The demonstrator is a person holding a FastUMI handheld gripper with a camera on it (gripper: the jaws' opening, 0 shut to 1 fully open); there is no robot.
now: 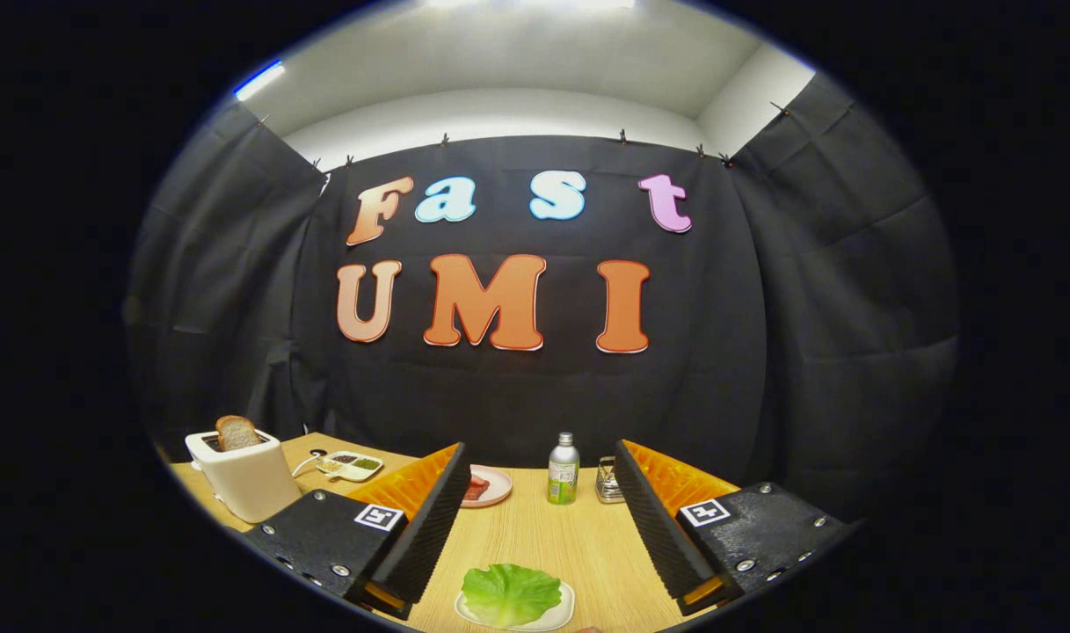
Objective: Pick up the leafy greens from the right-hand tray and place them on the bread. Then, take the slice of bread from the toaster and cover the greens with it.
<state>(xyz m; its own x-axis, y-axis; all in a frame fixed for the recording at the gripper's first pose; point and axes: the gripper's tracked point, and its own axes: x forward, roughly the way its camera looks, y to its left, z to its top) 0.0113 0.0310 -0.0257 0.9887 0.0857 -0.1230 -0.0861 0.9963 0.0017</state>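
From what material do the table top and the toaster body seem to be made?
Table top: pale wood or wood-look laminate, matt, with fine straight grain lines. Toaster: probably cream plastic with a smooth, slightly glossy shell; painted metal is possible. The open claw hangs above the table, holding nothing.

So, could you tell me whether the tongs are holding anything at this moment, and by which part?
Nothing is held. The tongs stand open, fingers wide apart above the table, with the leafy greens lying untouched on their tray between and below them.
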